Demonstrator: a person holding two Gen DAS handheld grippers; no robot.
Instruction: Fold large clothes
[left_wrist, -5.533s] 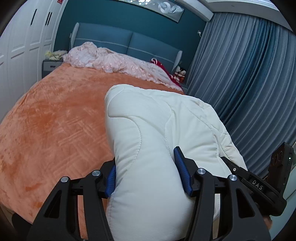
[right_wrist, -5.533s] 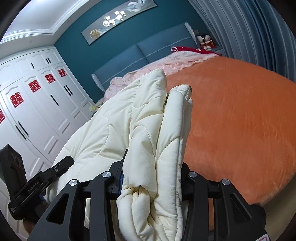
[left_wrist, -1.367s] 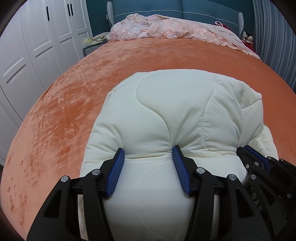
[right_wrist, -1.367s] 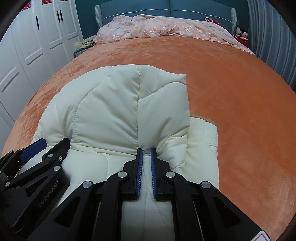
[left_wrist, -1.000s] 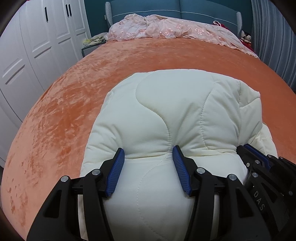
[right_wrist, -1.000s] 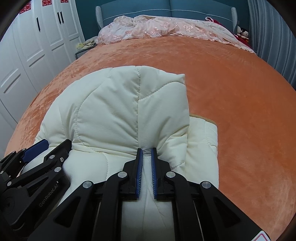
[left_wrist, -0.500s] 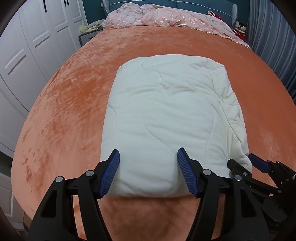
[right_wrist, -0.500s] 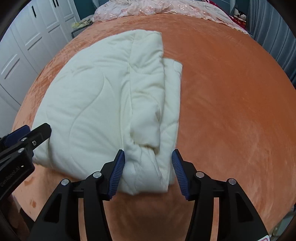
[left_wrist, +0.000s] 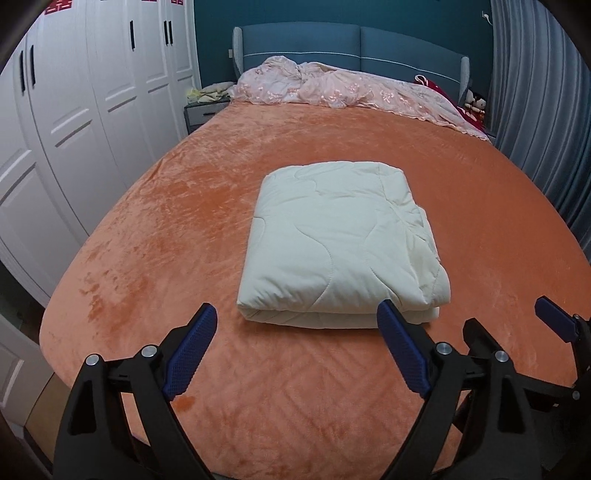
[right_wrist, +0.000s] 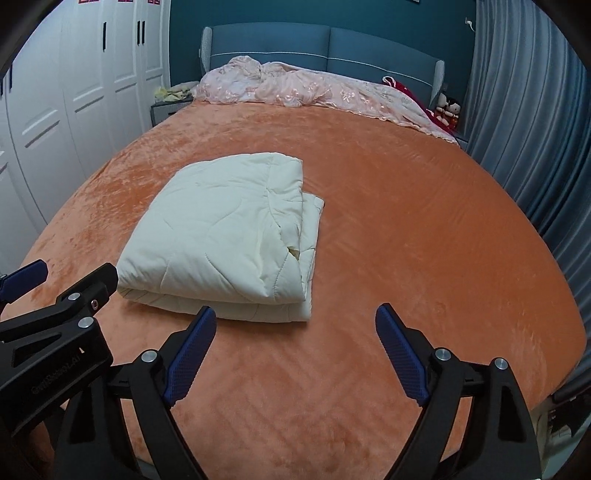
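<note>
Left tool (left_wrist: 295, 341): jaws spread wide and opening at this moment, nothing between them — a second ago the blue pads pinched the near edge of the cream quilt; now they hang clear of it, over bare bedspread.
Right tool (right_wrist: 293, 341): jaws likewise spread and opening, empty; a second ago they were pressed together on a fold of the same quilt.
Both tools: pulled back toward the foot of the bed, with the right tool's pad showing at the edge of the left view and the left tool's at the edge of the right view.
Cream quilted comforter (left_wrist: 341, 243): released — it lies folded in a thick, roughly rectangular stack on the orange bedspread (left_wrist: 177, 206), near the foot end and well apart from the pink lace cover (left_wrist: 332, 88) bunched at the headboard. On its right side the layers are slightly uneven, one lower layer poking out past the top one.
Meaning for the task: the last fold looks laid and let go; judging by the compact stack, the folding appears finished or nearly so, short of neatening that ragged right edge.
</note>
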